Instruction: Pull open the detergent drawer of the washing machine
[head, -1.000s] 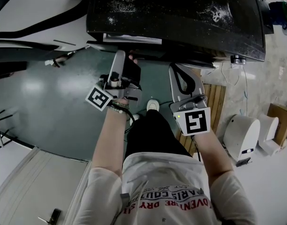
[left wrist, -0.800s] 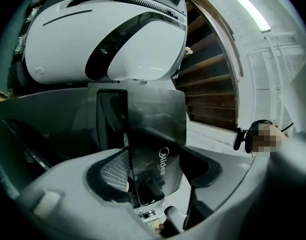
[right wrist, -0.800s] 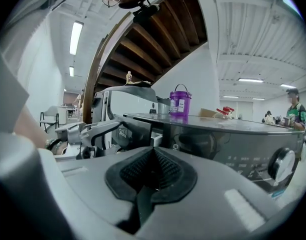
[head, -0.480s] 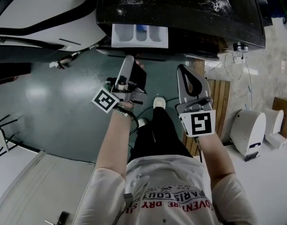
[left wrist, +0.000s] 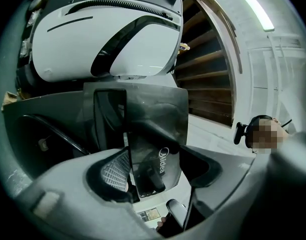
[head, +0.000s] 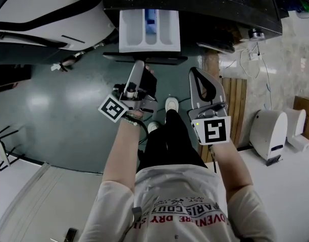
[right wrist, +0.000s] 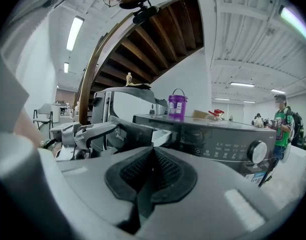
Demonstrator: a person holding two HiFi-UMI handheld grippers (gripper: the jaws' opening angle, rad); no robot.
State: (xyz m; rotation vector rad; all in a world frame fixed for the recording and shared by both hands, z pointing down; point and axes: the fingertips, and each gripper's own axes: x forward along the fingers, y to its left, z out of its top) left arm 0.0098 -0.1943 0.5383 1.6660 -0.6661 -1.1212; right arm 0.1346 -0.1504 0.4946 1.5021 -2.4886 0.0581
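The white plastic detergent drawer (head: 139,32) stands pulled well out of the dark grey washing machine (head: 220,9), jutting from the machine's front edge toward the person in the head view. Its three long compartments lie open to the camera, and a blue insert (head: 152,18) shows in the middle one. The drawer's dark glossy front panel (head: 144,58) closes its near end. The left tongs (head: 140,68) reach up to that panel. In the left gripper view the panel, with a brand name printed on it, stands upright between the two jaws, which are spread wide and clamp it from both sides. The ribbed left pad sits right against the panel's edge. The right tongs (head: 197,74) hang just beside the left ones, apart from the drawer and from the machine. The right gripper view shows their two ribbed pads pressed together with nothing between them. That view also looks along the machine's front, where a round silver dial (right wrist: 257,152) sits on the control strip and a purple bucket (right wrist: 177,105) stands on the top. A white rounded appliance (head: 43,14) stands to the left of the washing machine, above the grey-green floor (head: 58,95). Slatted wooden boards (head: 233,110) lie to the right of the person's legs, and a white shoe (head: 170,105) shows between the two tongs.
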